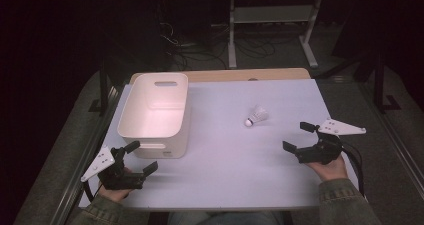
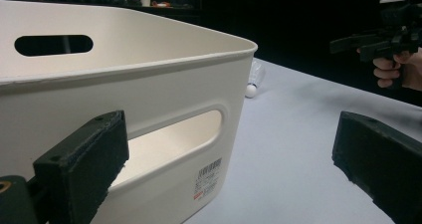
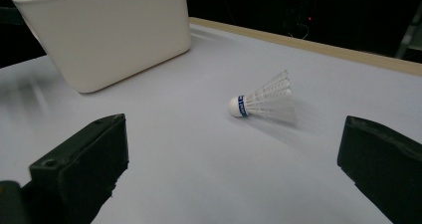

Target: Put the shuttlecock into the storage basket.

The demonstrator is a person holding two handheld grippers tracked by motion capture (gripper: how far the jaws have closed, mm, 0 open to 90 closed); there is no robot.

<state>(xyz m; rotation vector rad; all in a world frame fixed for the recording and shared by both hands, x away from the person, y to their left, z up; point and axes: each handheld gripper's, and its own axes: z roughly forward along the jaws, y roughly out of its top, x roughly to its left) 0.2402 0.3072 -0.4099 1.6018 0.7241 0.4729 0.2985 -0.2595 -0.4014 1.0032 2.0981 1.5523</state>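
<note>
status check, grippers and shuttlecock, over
Left hand-held gripper open, empty, beside white bin. Right hand-held gripper open, facing shuttlecock lying on table. Path clear.

Table point(image 1: 235, 165) — open surface across centre and near edge, free for passage. White bin point(image 1: 155, 112) — stands at the left, just ahead of the left gripper point(image 1: 136, 158), blocking its forward path. Shuttlecock point(image 1: 256, 116) lies alone on its side; bare surface between it and the wide-spread right gripper point(image 1: 299, 136).
</note>
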